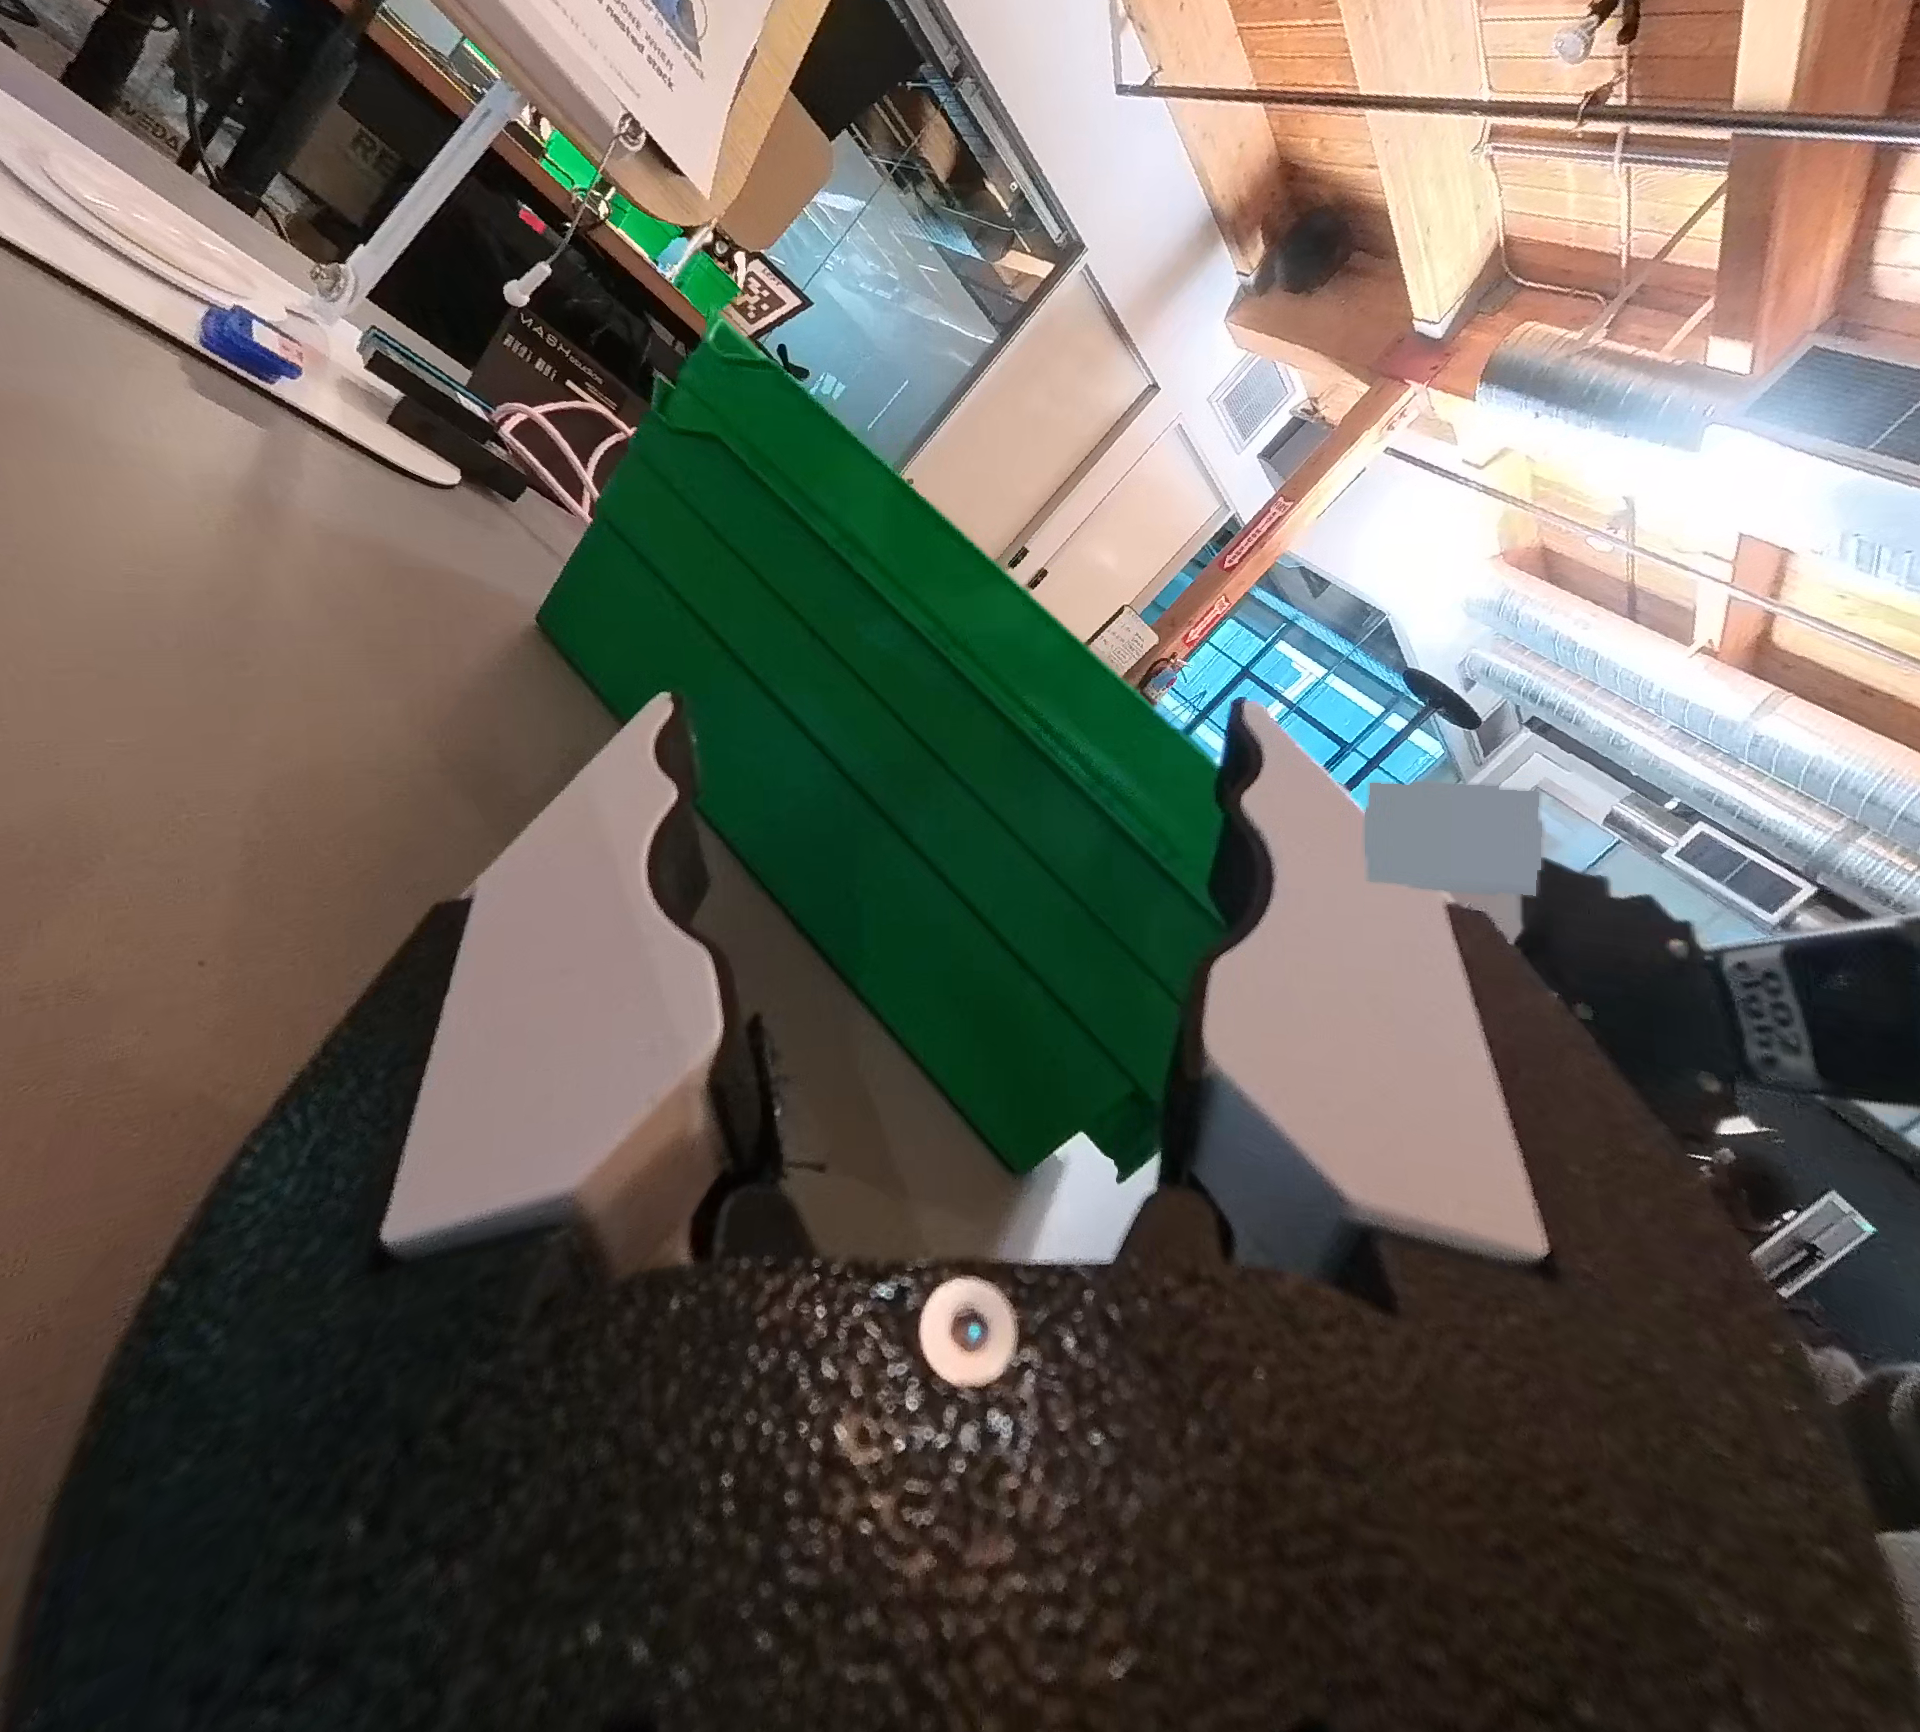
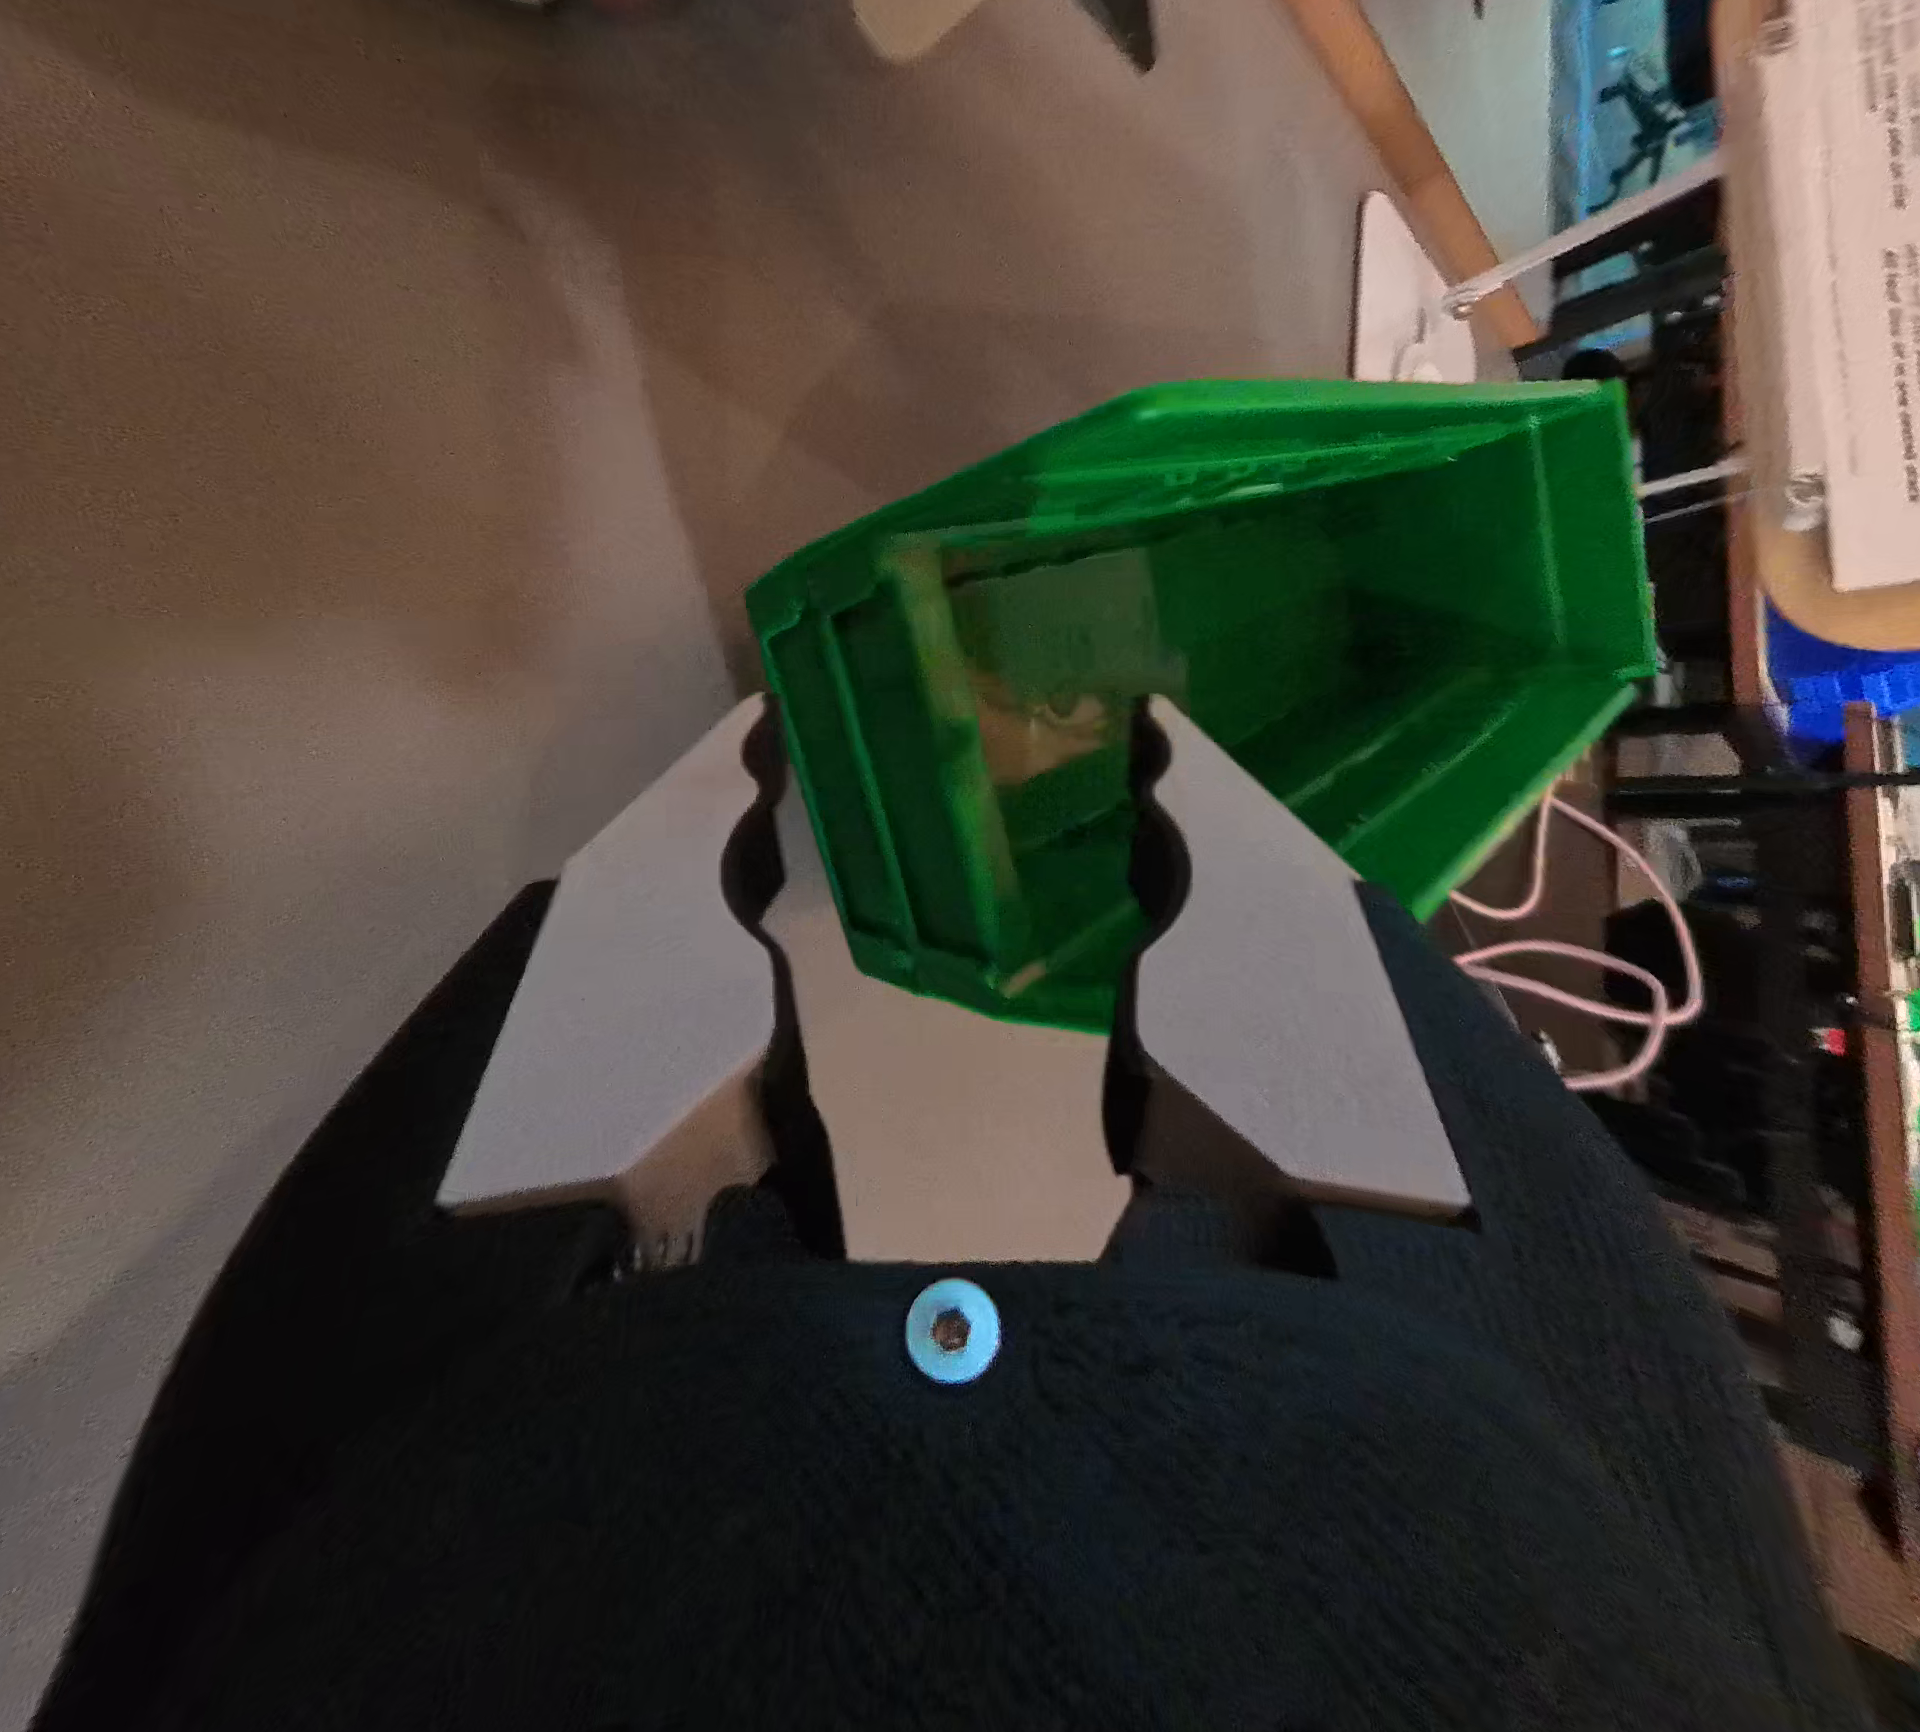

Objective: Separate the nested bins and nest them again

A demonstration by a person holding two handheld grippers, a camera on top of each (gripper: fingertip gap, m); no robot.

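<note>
The left tongs (image 1: pixel 951 747) stand released, the nested green bins (image 1: pixel 883 747) lying between their fingers on the grey table (image 1: pixel 260 695). The right tongs (image 2: pixel 956 726) are also spread wide around the stack's front lip (image 2: pixel 904 799).

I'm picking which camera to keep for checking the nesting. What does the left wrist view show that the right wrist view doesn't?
Only the left wrist view shows the outer side wall of the green bins, with stepped rims lying parallel like a nested stack, the left gripper open around them.

Only the right wrist view looks into the bins' open mouth, the right gripper open at the near end.

Both show the green bins and the grey table.
</note>
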